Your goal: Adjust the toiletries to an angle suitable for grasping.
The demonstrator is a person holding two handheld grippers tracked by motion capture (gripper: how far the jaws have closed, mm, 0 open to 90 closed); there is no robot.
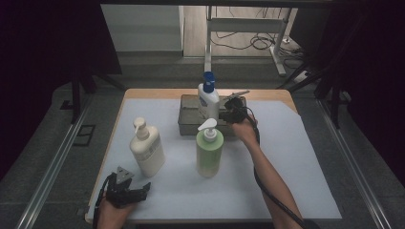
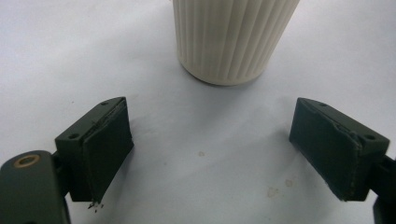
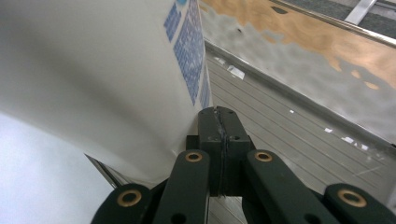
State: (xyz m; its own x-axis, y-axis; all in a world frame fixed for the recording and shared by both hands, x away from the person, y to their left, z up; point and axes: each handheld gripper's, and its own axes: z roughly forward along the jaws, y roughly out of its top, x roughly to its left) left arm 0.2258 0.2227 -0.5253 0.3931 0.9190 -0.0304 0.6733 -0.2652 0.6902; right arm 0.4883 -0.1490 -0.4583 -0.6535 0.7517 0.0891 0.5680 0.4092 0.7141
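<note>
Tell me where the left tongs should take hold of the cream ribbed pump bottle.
Grip the cream bottle around its lower body, coming level from the near side. It stands upright, the ribbed round wall is directly ahead, and the open left tongs probably span it.

A green pump bottle point(image 1: 209, 152) with a white pump head stands upright just below the middle of the high view. It rests on a white sheet point(image 1: 286, 162) that covers most of the wooden surface point(image 1: 267, 94); the wood shows as a strip along the far edge. Metal rails point(image 1: 52, 171) run along the grey floor point(image 1: 28, 162) at both sides. At the upper right a white frame leg point(image 1: 279, 47) stands among loose black cables point(image 1: 260, 42).
</note>
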